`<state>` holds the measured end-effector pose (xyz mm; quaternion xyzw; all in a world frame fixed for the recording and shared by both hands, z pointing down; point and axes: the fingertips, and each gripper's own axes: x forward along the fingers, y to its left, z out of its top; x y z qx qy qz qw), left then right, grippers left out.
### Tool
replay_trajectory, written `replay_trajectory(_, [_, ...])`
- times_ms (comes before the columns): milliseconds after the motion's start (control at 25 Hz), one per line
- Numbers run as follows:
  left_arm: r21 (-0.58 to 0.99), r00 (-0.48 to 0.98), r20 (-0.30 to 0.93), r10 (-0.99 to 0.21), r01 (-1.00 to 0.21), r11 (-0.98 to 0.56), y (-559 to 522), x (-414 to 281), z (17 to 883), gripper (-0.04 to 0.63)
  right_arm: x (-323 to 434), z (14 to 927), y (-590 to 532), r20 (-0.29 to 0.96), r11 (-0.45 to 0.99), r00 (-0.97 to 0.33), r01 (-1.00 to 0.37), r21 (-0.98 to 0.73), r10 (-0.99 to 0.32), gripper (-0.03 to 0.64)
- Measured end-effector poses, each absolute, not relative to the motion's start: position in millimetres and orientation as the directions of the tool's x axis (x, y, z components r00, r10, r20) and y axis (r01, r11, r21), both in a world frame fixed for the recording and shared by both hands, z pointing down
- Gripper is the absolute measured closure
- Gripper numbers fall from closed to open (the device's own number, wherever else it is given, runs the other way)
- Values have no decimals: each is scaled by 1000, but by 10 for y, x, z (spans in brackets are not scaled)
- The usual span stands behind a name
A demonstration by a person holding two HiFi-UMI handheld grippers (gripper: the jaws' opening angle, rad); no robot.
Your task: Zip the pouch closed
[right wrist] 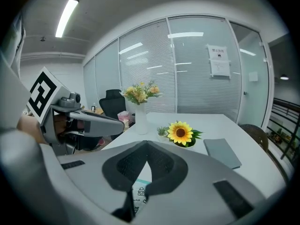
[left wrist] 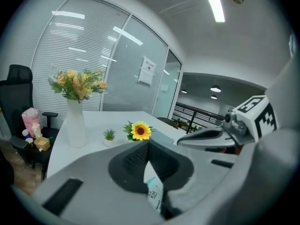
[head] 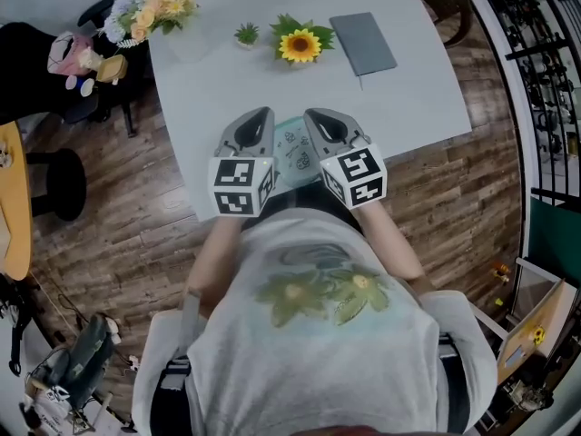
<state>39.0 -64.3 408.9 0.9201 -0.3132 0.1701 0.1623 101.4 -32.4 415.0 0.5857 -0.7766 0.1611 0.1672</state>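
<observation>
Left gripper (head: 263, 116) jaws are pressed together on one edge of the pouch (head: 292, 151), and right gripper (head: 316, 116) jaws on the other. Between both claws, the pouch is held over the table (head: 408, 98).

So there's a white table (head: 408, 98) on a wood-plank floor (head: 118, 234). Toward its far edge sits a sunflower (head: 300, 45), with a tiny potted plant (head: 246, 34) just left of it and a grey notebook (head: 362, 43) to the right. A white vase (left wrist: 76, 125) of yellow and peach flowers stands near the corner, with a black office chair (left wrist: 16, 93) beside it. There's a paper notice (right wrist: 219, 67) stuck on the glass wall.
</observation>
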Motion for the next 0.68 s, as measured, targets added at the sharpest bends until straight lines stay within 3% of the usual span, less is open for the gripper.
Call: replay_trajectory(680, [211, 786, 387, -482, -584, -784, -516, 334, 3996, 592, 870, 4014, -221, 423, 229, -228, -972, -51, -877, 600])
